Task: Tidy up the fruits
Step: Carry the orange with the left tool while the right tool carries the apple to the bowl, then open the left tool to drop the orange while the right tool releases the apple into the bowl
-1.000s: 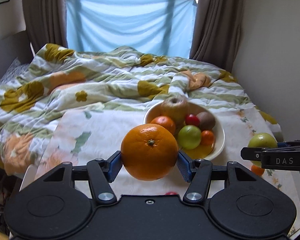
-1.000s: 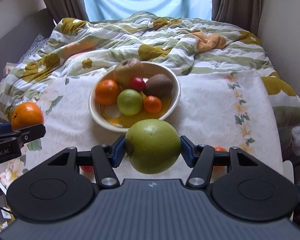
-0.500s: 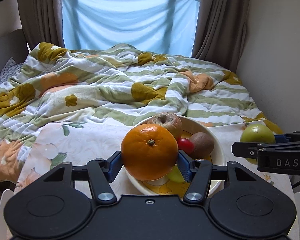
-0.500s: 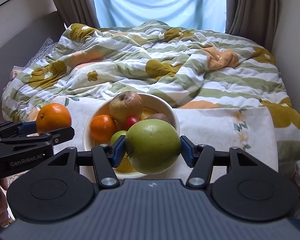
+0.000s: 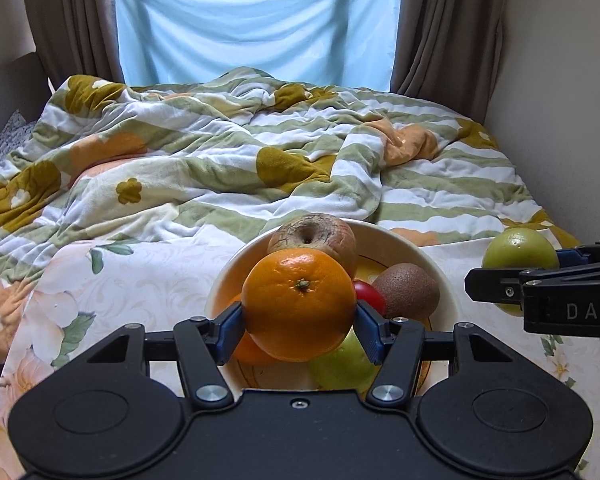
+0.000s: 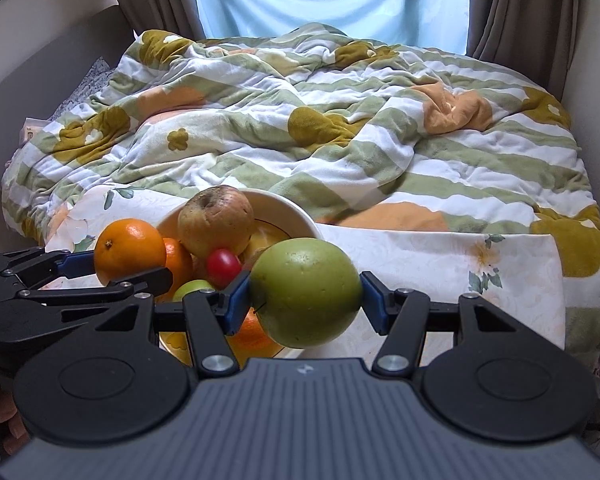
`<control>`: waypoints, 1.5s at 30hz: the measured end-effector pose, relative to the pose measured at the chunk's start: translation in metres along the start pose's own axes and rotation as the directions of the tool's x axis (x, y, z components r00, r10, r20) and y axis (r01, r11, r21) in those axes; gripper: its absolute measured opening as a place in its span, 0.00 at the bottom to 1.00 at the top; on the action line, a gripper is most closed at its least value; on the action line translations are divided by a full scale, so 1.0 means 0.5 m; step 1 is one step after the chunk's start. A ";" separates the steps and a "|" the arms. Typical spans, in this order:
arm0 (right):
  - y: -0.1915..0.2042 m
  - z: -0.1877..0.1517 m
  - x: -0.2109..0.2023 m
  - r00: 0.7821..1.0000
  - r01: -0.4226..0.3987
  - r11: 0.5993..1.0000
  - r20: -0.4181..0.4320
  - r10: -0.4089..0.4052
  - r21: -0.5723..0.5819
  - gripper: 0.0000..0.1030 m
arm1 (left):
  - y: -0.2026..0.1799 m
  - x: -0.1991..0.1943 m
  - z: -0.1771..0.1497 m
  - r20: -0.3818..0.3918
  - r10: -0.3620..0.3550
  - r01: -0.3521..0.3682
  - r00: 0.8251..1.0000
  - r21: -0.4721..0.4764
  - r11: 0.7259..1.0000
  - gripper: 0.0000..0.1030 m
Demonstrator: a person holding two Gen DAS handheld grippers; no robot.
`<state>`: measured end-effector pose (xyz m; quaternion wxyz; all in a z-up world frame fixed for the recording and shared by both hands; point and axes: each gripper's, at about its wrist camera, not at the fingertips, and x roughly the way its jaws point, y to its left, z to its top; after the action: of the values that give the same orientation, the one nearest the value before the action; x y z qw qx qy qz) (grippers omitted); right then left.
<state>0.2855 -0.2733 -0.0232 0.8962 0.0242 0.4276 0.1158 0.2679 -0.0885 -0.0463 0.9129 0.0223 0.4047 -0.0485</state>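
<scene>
My left gripper (image 5: pixel 299 316) is shut on a large orange (image 5: pixel 299 304) and holds it just above the near side of the white fruit bowl (image 5: pixel 448 292). My right gripper (image 6: pixel 305 294) is shut on a big green apple (image 6: pixel 305 292), over the bowl's (image 6: pixel 296 210) right edge. The bowl holds a wrinkled brownish apple (image 5: pixel 312 236), a kiwi (image 5: pixel 406 290), a small red fruit (image 5: pixel 369 296), a green fruit (image 5: pixel 342 364) and a smaller orange (image 6: pixel 178 262). The right gripper with the green apple (image 5: pixel 520 250) shows at the right of the left wrist view.
The bowl stands on a table with a floral cloth (image 5: pixel 148 280), pushed against a bed with a striped flowered duvet (image 5: pixel 220 160). A wall (image 5: pixel 560 80) runs along the right. Curtains and a blue-covered window (image 5: pixel 256 20) are behind the bed.
Both grippers have moved forward toward the bowl with their fruit, and closer to each other. The orange now hangs over the bowl's near side; the green apple is at its right edge.
</scene>
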 end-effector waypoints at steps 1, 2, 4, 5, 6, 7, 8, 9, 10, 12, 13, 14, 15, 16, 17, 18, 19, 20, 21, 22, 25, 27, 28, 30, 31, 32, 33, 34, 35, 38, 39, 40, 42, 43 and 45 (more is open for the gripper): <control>-0.004 0.001 0.003 1.000 -0.001 1.000 -0.001 0.001 0.001 0.71 | -0.003 0.006 0.001 -0.001 0.003 -0.003 1.000 0.005 1.000 0.61; -0.007 0.004 0.007 1.000 -0.001 1.000 -0.003 0.001 0.002 0.71 | -0.005 0.010 0.000 -0.002 0.005 -0.005 1.000 0.006 1.000 0.61; -0.013 0.006 0.012 1.000 -0.001 1.000 -0.005 0.001 0.004 0.71 | -0.007 0.017 -0.001 -0.006 0.005 -0.005 1.000 0.006 1.000 0.61; -0.017 0.007 0.014 1.000 -0.001 1.000 -0.007 0.001 0.004 0.71 | -0.008 0.020 -0.002 -0.010 0.005 -0.005 1.000 0.006 1.000 0.61; -0.020 0.009 0.017 1.000 -0.001 1.000 -0.008 0.001 0.006 0.71 | -0.009 0.022 -0.002 -0.013 0.005 -0.005 1.000 0.004 1.000 0.61; -0.022 0.009 0.019 1.000 -0.001 1.000 -0.009 0.001 0.006 0.71 | -0.008 0.024 -0.003 -0.014 0.003 -0.003 1.000 -0.001 1.000 0.61; -0.024 0.010 0.020 1.000 -0.001 1.000 -0.010 0.001 0.007 0.71 | -0.007 0.026 -0.003 -0.015 -0.001 0.001 1.000 -0.007 1.000 0.61; -0.025 0.010 0.022 1.000 -0.001 1.000 -0.011 0.001 0.007 0.71 | -0.006 0.028 -0.003 -0.018 -0.007 0.006 1.000 -0.011 1.000 0.62; -0.027 0.010 0.022 1.000 -0.001 1.000 -0.011 0.001 0.007 0.71 | -0.006 0.030 -0.004 -0.024 -0.012 0.012 1.000 -0.014 1.000 0.62; -0.029 0.011 0.024 1.000 -0.001 1.000 -0.013 0.001 0.009 0.71 | -0.007 0.024 -0.004 -0.001 -0.020 0.020 1.000 -0.010 1.000 0.74; -0.030 0.011 0.025 1.000 -0.001 1.000 -0.013 0.001 0.009 0.71 | -0.008 0.017 -0.003 0.018 -0.019 0.019 1.000 -0.007 1.000 0.88; -0.030 0.012 0.024 1.000 -0.001 1.000 -0.012 0.001 0.009 0.71 | -0.009 0.007 -0.003 0.040 -0.017 0.017 0.999 -0.003 1.000 0.94; -0.030 0.012 0.025 1.000 -0.002 1.000 -0.013 0.002 0.008 0.71 | -0.009 -0.001 -0.003 0.055 -0.017 0.017 0.998 0.001 1.000 0.96; -0.031 0.012 0.025 1.000 -0.002 1.000 -0.013 0.002 0.009 0.71 | -0.010 -0.006 -0.002 0.060 -0.019 0.019 0.998 0.007 1.000 0.96; -0.031 0.012 0.024 1.000 -0.001 1.000 -0.012 0.001 0.009 0.71 | -0.009 -0.010 -0.002 0.057 -0.021 0.021 0.998 0.011 1.000 0.96; -0.030 0.012 0.024 1.000 -0.001 1.000 -0.012 0.001 0.009 0.71 | -0.007 -0.014 -0.003 0.057 -0.019 0.019 0.998 0.012 1.000 0.96; -0.031 0.013 0.024 1.000 -0.001 1.000 -0.012 0.001 0.009 0.71 | -0.003 -0.020 -0.004 0.058 -0.016 0.016 0.998 0.010 1.000 0.96; -0.029 0.013 0.023 1.000 -0.001 1.000 -0.012 0.001 0.010 0.71 | 0.002 -0.026 -0.005 0.059 -0.017 0.017 0.998 0.006 1.000 0.96; -0.031 0.013 0.024 1.000 -0.001 1.000 -0.012 0.002 0.012 0.71 | 0.009 -0.032 -0.008 0.060 -0.018 0.018 0.998 0.000 1.000 0.96; -0.030 0.013 0.023 1.000 -0.003 1.000 -0.012 0.003 0.010 0.71 | 0.015 -0.040 -0.011 0.062 -0.017 0.017 0.998 -0.004 1.000 0.97; -0.030 0.014 0.022 1.000 -0.002 1.000 -0.012 0.002 0.007 0.71 | 0.038 -0.057 -0.018 0.055 -0.005 0.006 0.998 -0.014 1.000 0.97; -0.029 0.013 0.024 1.000 -0.001 1.000 -0.011 0.001 0.004 0.71 | 0.055 -0.068 -0.024 0.053 0.011 -0.011 0.999 -0.016 1.000 0.97; -0.029 0.013 0.026 1.000 -0.001 1.000 -0.010 0.001 0.002 0.71 | 0.064 -0.075 -0.027 0.053 0.022 -0.021 0.998 -0.019 1.000 0.97; -0.018 0.007 0.024 1.000 -0.003 1.000 -0.009 0.003 0.001 0.71 | 0.082 -0.087 -0.033 0.054 0.038 -0.037 0.998 -0.027 0.999 0.97; -0.011 0.003 0.024 1.000 -0.005 1.000 -0.010 0.005 0.000 0.71 | 0.091 -0.093 -0.036 0.054 0.045 -0.043 0.998 -0.033 0.999 0.97; -0.001 -0.002 0.023 1.000 -0.007 1.000 -0.010 0.007 -0.002 0.71 | 0.101 -0.098 -0.040 0.054 0.050 -0.048 0.997 -0.041 0.998 0.97; 0.005 -0.006 0.024 1.000 -0.010 1.000 -0.012 0.010 -0.004 0.71 | 0.110 -0.103 -0.044 0.053 0.053 -0.050 0.997 -0.048 0.998 0.97; 0.014 -0.011 0.024 1.000 -0.013 1.000 -0.015 0.013 -0.006 0.71 | 0.118 -0.108 -0.048 0.052 0.056 -0.053 0.997 -0.055 0.997 0.97; 0.028 -0.018 0.023 1.000 -0.017 1.000 -0.018 0.017 -0.008 0.71 | 0.125 -0.114 -0.053 0.050 0.061 -0.058 0.997 -0.061 0.996 0.97; 0.059 -0.037 0.025 0.999 -0.027 1.000 -0.032 0.026 -0.017 0.71 | 0.144 -0.126 -0.065 0.043 0.072 -0.068 0.996 -0.073 0.995 0.97; 0.069 -0.044 0.027 0.999 -0.030 0.999 -0.037 0.029 -0.021 0.71 | 0.150 -0.130 -0.071 0.042 0.075 -0.072 0.996 -0.076 0.995 0.97; 0.080 -0.049 0.026 0.999 -0.033 0.999 -0.042 0.032 -0.024 0.71 | 0.156 -0.134 -0.075 0.041 0.079 -0.076 0.996 -0.077 0.994 0.97; 0.099 -0.061 0.030 0.998 -0.035 0.999 -0.047 0.034 -0.036 0.71 | 0.166 -0.139 -0.083 0.038 0.084 -0.081 0.996 -0.082 0.993 0.97; 0.108 -0.066 0.032 0.998 -0.034 0.998 -0.049 0.032 -0.044 0.71 | 0.171 -0.141 -0.087 0.036 0.086 -0.083 0.996 -0.086 0.993 0.97; 0.122 -0.075 0.038 0.998 -0.029 0.998 -0.055 0.025 -0.059 0.71 | 0.179 -0.143 -0.093 0.032 0.091 -0.087 0.995 -0.094 0.992 0.97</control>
<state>0.2569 -0.2116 -0.0526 0.8829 0.0003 0.4478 0.1412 0.1954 0.0095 -0.0244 0.9214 -0.0027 0.3885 0.0105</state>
